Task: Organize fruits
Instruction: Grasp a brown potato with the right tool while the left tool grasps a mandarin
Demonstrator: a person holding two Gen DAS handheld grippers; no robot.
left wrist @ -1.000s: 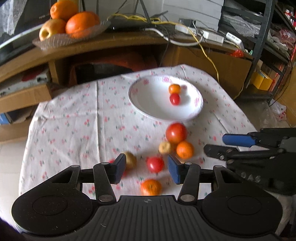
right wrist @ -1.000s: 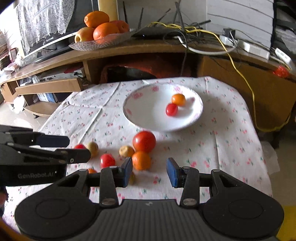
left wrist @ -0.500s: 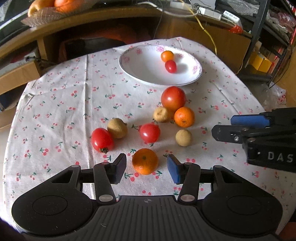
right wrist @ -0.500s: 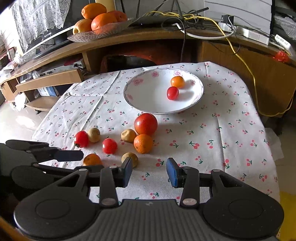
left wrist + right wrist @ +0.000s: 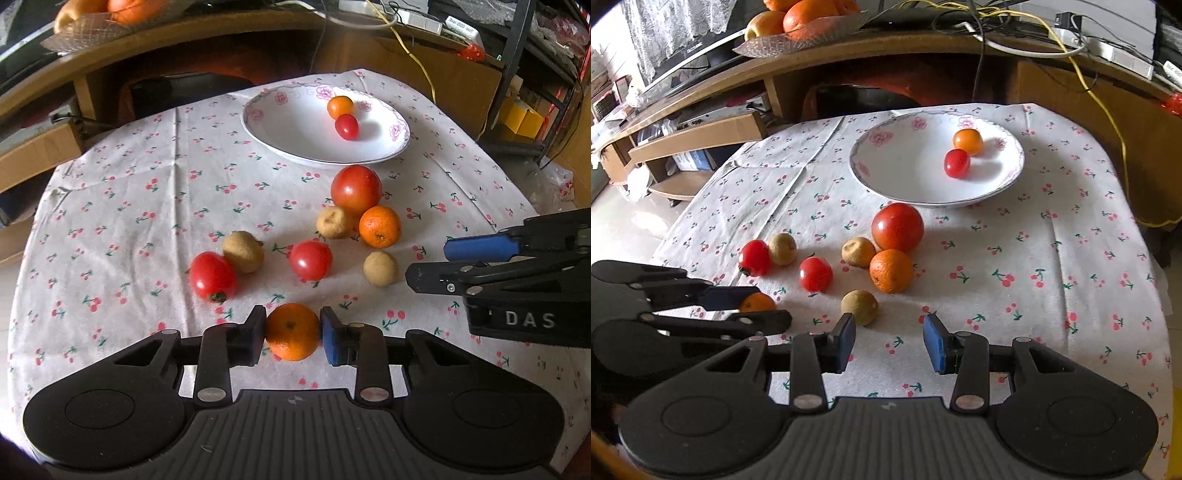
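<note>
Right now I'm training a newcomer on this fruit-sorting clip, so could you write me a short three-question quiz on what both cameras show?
1. True or false: the left claw is shut on an orange.
2. How many fruits lie in the white bowl?
A) none B) two C) four
3. Fill in: the right claw is ____, with nothing between its pads.

Key
1. True: both pads touch the orange's sides.
2. B: a small orange fruit and a small red tomato.
3. open; the nearest brown fruit sits just ahead of its left pad.
</note>
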